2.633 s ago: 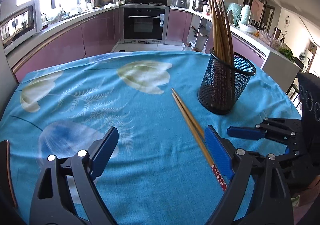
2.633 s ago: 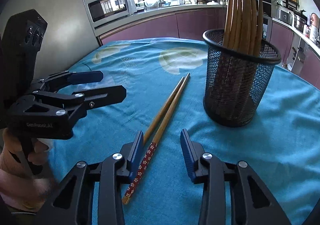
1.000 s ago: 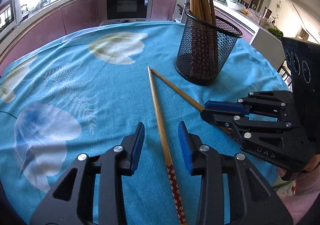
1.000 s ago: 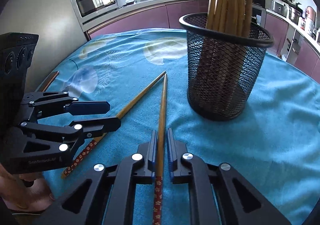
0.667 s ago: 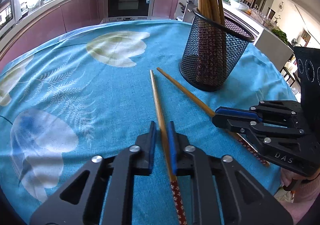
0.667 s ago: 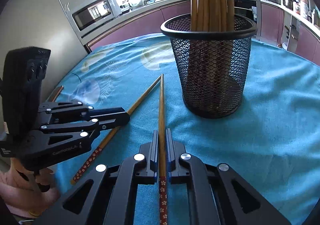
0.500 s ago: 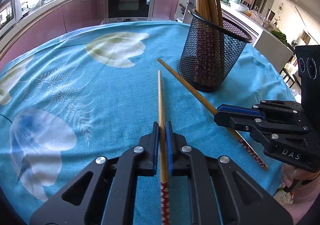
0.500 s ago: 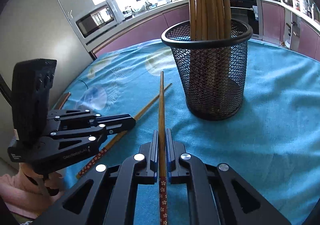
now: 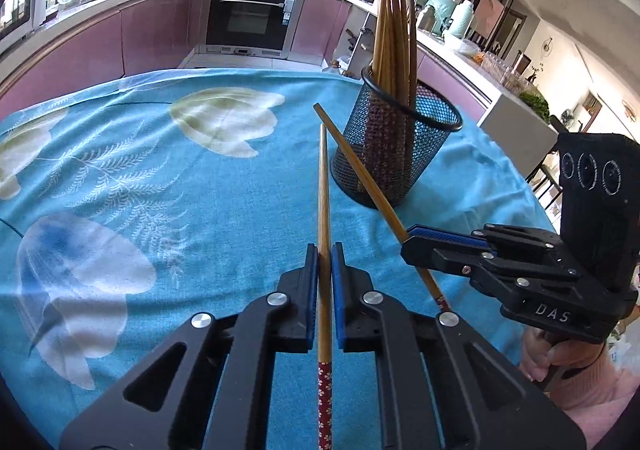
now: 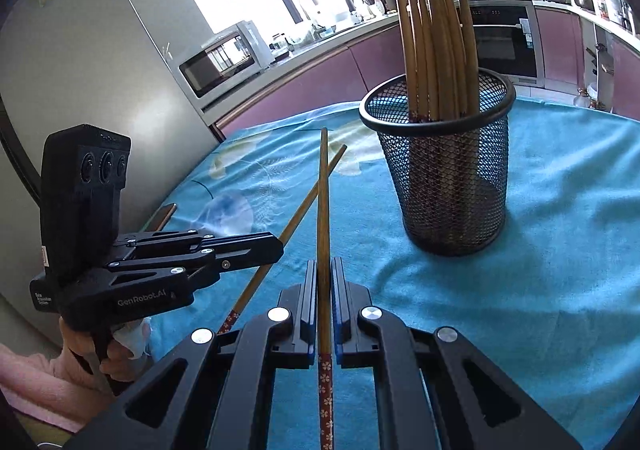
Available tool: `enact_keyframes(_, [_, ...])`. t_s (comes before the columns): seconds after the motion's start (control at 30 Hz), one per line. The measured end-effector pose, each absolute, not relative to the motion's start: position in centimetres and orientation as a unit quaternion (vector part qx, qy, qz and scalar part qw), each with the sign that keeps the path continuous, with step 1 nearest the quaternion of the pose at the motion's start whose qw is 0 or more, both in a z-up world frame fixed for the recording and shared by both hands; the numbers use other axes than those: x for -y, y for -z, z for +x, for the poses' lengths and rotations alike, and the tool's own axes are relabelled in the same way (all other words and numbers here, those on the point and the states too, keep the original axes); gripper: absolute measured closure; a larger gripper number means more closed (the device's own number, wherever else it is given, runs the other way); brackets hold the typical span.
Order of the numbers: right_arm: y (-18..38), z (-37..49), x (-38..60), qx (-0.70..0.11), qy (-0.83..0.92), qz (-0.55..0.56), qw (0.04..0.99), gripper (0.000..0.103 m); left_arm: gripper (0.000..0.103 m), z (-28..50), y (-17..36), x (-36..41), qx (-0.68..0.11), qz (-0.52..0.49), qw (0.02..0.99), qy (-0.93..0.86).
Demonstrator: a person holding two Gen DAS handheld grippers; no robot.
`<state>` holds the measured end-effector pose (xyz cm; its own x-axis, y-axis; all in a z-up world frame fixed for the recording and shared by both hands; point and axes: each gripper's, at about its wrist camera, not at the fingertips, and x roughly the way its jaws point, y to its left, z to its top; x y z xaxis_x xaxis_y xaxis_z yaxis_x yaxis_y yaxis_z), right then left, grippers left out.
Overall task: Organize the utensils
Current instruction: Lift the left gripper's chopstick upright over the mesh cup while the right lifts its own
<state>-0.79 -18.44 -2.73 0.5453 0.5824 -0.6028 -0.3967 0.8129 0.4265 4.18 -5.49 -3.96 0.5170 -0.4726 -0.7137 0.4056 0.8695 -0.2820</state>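
Observation:
Each gripper is shut on one wooden chopstick with a red flowered handle end. My left gripper (image 9: pixel 325 250) pinches its chopstick (image 9: pixel 323 185) and holds it above the cloth, tip pointing away. My right gripper (image 10: pixel 324 268) clamps the other chopstick (image 10: pixel 322 201) the same way. In the left wrist view the right gripper (image 9: pixel 412 240) holds its chopstick (image 9: pixel 360 173) slanting toward the black mesh holder (image 9: pixel 396 153). In the right wrist view the left gripper (image 10: pixel 276 246) is at the left with its chopstick (image 10: pixel 308 197). The mesh holder (image 10: pixel 448 177) stands upright with several chopsticks in it.
A blue flowered tablecloth (image 9: pixel 160 185) covers the round table. A person's hand (image 9: pixel 556 360) in a pink sleeve grips the right tool. Kitchen cabinets, an oven (image 9: pixel 252 17) and a microwave (image 10: pixel 224 61) lie beyond the table edge.
The left gripper closed on the chopstick that lay between its open fingers. Both grippers then lifted their chopsticks off the cloth, and the tips now cross near the holder.

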Motion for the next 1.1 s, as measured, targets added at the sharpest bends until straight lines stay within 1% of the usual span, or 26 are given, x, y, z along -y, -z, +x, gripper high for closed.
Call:
enact_keyframes(0.3, [1.8,-1.3,19.0,-0.363,-0.288,0.13,0.876,0.097,0.095,3.6,2.6,5.4,-0.407,-0.056,0.871,0.268])
enact_keyframes(1.1, [0.2,-2.2,19.9,-0.318,-0.284,0.139,0.894,0.097,0.095,1.7,-0.9,5.3,-0.367,-0.057,0.884,0.285])
